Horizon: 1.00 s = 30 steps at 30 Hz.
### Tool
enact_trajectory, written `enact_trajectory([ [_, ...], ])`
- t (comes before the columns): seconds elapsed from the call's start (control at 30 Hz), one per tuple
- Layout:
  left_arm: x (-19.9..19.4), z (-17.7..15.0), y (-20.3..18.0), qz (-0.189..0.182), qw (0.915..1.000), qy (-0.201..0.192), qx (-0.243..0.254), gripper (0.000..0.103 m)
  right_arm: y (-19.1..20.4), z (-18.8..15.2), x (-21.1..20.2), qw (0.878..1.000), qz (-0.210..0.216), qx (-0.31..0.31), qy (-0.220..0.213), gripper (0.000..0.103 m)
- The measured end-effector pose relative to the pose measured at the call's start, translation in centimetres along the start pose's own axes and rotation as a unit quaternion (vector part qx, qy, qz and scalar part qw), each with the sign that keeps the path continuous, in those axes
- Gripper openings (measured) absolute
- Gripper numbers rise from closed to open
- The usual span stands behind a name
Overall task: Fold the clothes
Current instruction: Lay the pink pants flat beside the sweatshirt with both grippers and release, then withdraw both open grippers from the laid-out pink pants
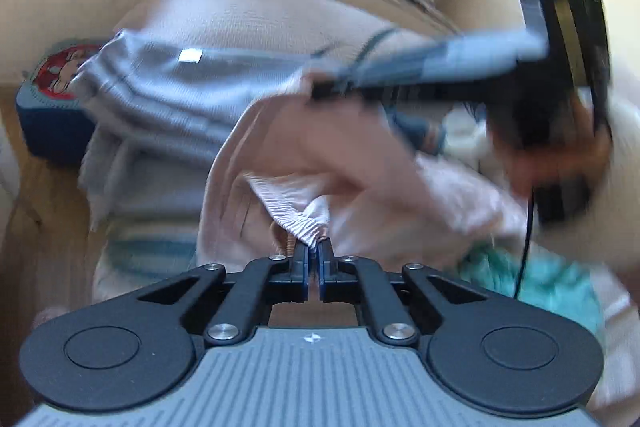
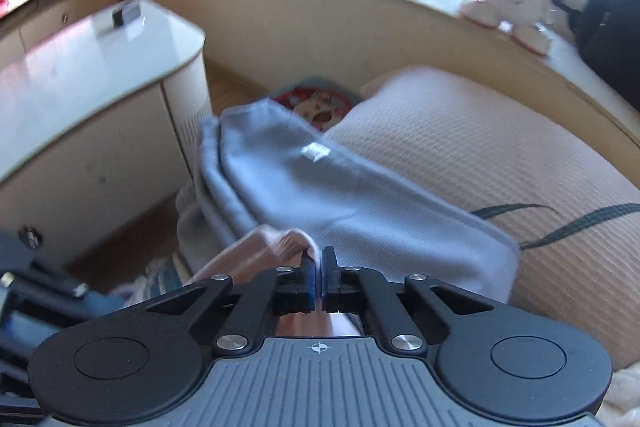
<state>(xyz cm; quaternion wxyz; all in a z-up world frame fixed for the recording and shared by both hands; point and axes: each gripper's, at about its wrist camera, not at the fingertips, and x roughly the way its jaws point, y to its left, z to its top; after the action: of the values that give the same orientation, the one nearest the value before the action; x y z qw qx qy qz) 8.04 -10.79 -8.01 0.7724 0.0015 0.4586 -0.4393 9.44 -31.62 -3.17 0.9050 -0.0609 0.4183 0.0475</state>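
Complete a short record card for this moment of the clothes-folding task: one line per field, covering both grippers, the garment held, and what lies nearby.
left gripper: shut on the pale pink garment's gathered elastic edge
right gripper: shut on the pale pink garment
pale pink garment: soft cloth, held up between both grippers
grey folded garment: lies on the beige textured cushion, white tag showing
image quality: motion-blurred

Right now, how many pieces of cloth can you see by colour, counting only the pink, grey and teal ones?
Pink garment: 1, held by both tools
Grey garment: 1
Teal cloth: 1
Total: 3
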Motion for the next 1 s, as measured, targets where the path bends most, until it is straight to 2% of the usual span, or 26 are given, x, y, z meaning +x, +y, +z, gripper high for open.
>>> enact_trajectory([
  [0.13, -3.5, -4.2, 0.8, 0.018, 0.9985, 0.051, 0.011, 0.004, -0.2, 0.9, -2.6, 0.999, 0.005, 0.013, -0.037, 0.002],
  [0.23, -4.9, -6.0, 0.8, 0.033, 0.9959, 0.085, 0.002, 0.004, 0.3, 2.1, -2.8, 0.998, -0.007, 0.008, -0.059, 0.002],
  [0.37, -6.4, -7.3, 0.3, 0.056, 0.9944, 0.089, 0.013, 0.004, 0.0, 3.8, -1.3, 0.997, -0.008, 0.026, -0.076, 0.003],
  [0.43, -6.4, -7.6, 1.0, 0.074, 0.9936, 0.086, 0.002, 0.004, -0.2, 4.8, 0.0, 0.996, -0.009, 0.034, -0.079, 0.003],
  [0.5, -5.8, -7.3, 2.1, 0.104, 0.9914, 0.080, -0.012, 0.004, -0.5, 5.5, 2.3, 0.997, -0.005, 0.044, -0.062, 0.004],
  [0.57, -5.7, -6.7, 3.1, 0.117, 0.9903, 0.070, -0.028, 0.005, -0.5, 5.8, 4.7, 0.998, -0.015, 0.048, -0.036, 0.009],
  [0.67, -5.8, -5.7, 4.0, 0.113, 0.9911, 0.049, -0.051, 0.017, -1.1, 5.2, 6.3, 0.997, -0.042, 0.065, -0.013, 0.019],
  [0.73, -5.7, -5.3, 4.1, 0.113, 0.9914, 0.041, -0.053, 0.024, -2.1, 4.6, 5.5, 0.995, -0.051, 0.083, -0.018, 0.032],
  [0.83, -5.0, -4.9, 3.7, 0.112, 0.9917, 0.043, -0.048, 0.033, -3.3, 3.5, 2.2, 0.992, -0.061, 0.101, -0.035, 0.045],
  [0.9, -4.5, -4.8, 3.5, 0.114, 0.9916, 0.042, -0.046, 0.043, -3.9, 2.5, -0.7, 0.991, -0.070, 0.107, -0.046, 0.050],
  [1.0, -3.9, -4.9, 3.2, 0.108, 0.9920, 0.041, -0.051, 0.055, -4.1, -0.2, -5.3, 0.988, -0.080, 0.121, -0.048, 0.051],
])
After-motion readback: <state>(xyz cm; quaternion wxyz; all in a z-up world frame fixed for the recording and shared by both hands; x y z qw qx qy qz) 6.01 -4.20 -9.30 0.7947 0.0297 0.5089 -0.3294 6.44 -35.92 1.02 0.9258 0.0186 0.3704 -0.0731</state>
